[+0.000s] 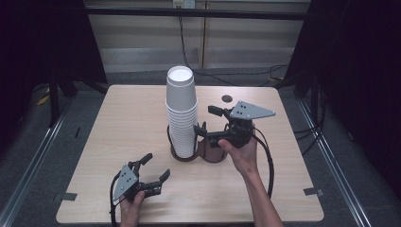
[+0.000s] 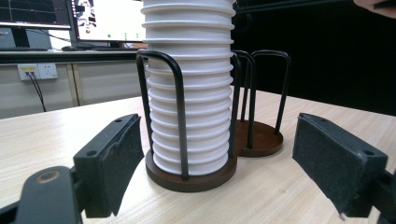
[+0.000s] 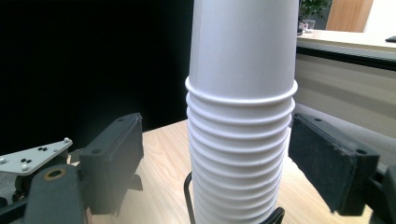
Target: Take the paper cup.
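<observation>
Cups [image 1: 181,111] stacked tall, standing straight up between the wide-open right gripper [image 1: 206,120]; left gripper [image 1: 157,166] farther off, open too.

Left hand [image 1: 131,208]: enters at the bottom edge, low near the table's front edge. Left gripper [image 1: 157,166]: points up and to the right, jaws spread wide, nothing between them. Right forearm: reaches in from the bottom edge, angled up and left. Right hand [image 1: 242,152]: raised above the tabletop. Right gripper [image 1: 207,121]: points left, jaws apart, gripping nothing.
</observation>
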Demonstrator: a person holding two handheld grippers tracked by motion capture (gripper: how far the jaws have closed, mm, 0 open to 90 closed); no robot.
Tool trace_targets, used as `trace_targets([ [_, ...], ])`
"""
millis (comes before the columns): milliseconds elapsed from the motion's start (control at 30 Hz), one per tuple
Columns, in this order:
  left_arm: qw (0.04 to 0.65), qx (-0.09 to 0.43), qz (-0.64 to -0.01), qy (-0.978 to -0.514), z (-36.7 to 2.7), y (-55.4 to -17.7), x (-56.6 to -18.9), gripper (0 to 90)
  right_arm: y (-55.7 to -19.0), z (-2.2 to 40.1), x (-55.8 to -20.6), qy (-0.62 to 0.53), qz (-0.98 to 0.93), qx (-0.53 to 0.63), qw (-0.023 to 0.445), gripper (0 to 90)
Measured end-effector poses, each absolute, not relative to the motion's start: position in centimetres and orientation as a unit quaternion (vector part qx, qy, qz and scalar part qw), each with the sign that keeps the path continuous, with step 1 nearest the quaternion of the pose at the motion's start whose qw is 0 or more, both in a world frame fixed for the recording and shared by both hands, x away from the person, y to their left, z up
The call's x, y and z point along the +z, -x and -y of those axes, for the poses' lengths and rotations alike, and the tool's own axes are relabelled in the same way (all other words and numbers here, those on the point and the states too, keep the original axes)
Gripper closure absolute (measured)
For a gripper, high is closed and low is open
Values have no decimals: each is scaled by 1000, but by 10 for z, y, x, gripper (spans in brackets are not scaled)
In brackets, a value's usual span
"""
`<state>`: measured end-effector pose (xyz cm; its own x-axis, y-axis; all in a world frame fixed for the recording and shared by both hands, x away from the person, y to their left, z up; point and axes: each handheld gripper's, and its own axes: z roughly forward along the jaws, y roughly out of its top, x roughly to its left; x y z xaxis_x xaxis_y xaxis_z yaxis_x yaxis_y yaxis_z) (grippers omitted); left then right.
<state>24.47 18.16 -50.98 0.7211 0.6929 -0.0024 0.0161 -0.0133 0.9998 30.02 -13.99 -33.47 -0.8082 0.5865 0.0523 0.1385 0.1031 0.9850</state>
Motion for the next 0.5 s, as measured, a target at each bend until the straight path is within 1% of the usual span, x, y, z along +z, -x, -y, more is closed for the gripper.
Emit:
trace_targets([
  [33,650,261,-267,-662,-182,-245,-510,158,-303,140,-330,-250,-723,619,178,173],
  [67,657,245,-272,-660,-180,-244,-510,158,-304,140,-328,-250,-723,619,180,173],
  [167,652,257,-271,-660,-181,-244,-510,158,-308,139,-322,-249,-729,615,169,145],
  [233,656,248,-271,-660,-180,-244,-510,158,-311,139,-318,-249,-730,614,165,140],
  [300,652,255,-272,-660,-181,-244,-510,158,-313,138,-313,-245,-734,612,162,138],
  [500,652,255,-272,-660,-181,-244,-510,158,-320,134,-301,-240,-747,599,159,131],
])
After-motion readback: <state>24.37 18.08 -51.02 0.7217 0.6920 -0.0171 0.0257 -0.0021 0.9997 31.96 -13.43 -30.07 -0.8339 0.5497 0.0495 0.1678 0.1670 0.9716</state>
